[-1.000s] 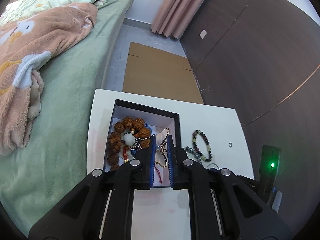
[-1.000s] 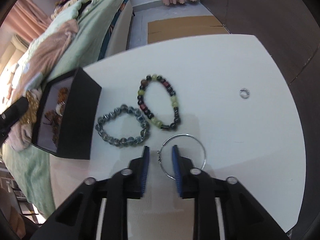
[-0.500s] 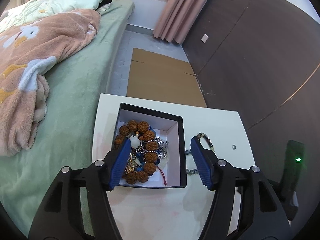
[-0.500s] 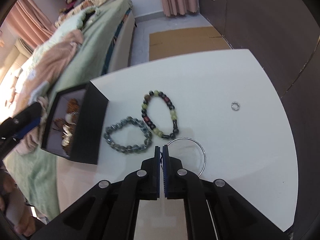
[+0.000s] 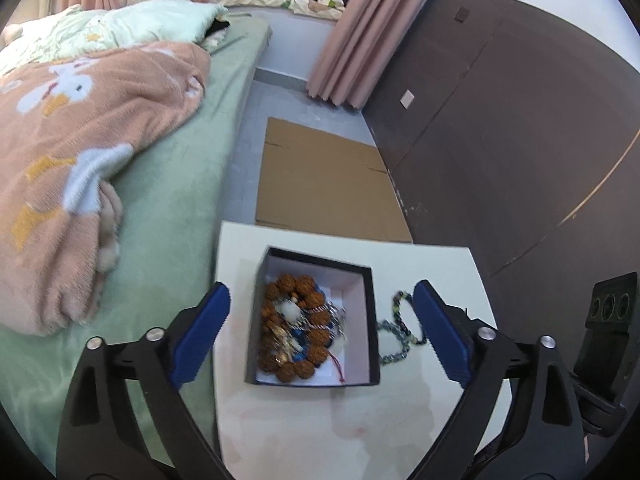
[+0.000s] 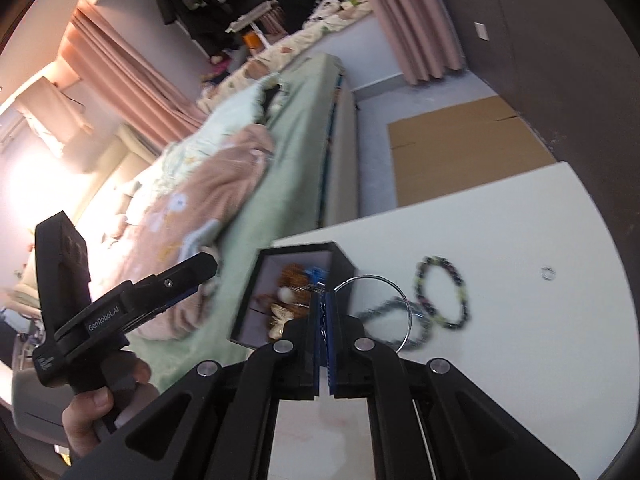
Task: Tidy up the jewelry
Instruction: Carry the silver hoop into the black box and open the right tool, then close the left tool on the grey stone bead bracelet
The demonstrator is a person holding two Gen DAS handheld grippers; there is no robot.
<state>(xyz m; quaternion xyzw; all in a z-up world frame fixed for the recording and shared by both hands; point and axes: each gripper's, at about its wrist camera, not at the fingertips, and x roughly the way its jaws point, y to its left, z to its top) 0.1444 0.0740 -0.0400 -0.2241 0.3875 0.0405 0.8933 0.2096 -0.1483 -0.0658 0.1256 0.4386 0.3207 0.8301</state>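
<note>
A black box [image 5: 372, 320] with a white inside sits on the white table [image 5: 320, 424] and holds brown bead strands and other jewelry [image 5: 296, 320]. My left gripper [image 5: 320, 290] hovers above the box. Its jaws are opening wide and nothing is between the pads. My right gripper [image 6: 324, 300] is shut on a thin silver hoop bangle [image 6: 372, 277], lifted off the table beside the box [image 6: 344, 272]. A grey bead bracelet [image 6: 384, 308] and a green and black bracelet [image 6: 440, 296] lie on the table behind the hoop. A small ring [image 6: 547, 273] lies further right.
A bed [image 5: 168, 200] with a green sheet and a pink blanket runs along the table's left edge. Flat cardboard [image 5: 320, 184] lies on the floor beyond the table. A dark wall [image 5: 500, 140] stands to the right. A hand [image 6: 92, 412] holds the left gripper's handle.
My left gripper opened wide, left a gold piece in the box and rose. My right gripper shut on the silver hoop and lifted it off the table toward the box.
</note>
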